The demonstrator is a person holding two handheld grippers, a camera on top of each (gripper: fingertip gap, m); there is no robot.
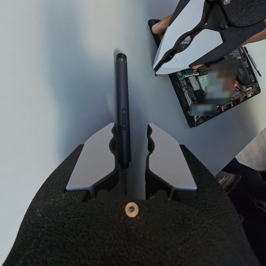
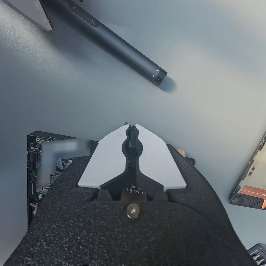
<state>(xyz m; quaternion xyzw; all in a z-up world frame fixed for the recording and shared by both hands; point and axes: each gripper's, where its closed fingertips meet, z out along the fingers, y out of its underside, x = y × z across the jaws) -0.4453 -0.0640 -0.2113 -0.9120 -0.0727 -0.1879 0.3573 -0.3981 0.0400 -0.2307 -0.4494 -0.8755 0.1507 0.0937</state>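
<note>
My left gripper (image 1: 131, 129) had its jaws spread around a dark slim electric screwdriver (image 1: 123, 109) lying flat on the grey tabletop (image 1: 57, 72), barrel against the left jaw, clear of the right one. My right gripper (image 2: 131, 126) had its jaws closed over an opened laptop base (image 2: 33, 165), a tiny dark screw (image 2: 126, 123) at their tips.

my left claw (image 1: 131, 126): rough black grainy body, smooth matt grey fingers; screwdriver (image 1: 122, 109) matt dark metal; worktop (image 1: 57, 72) smooth, slight sheen.
</note>
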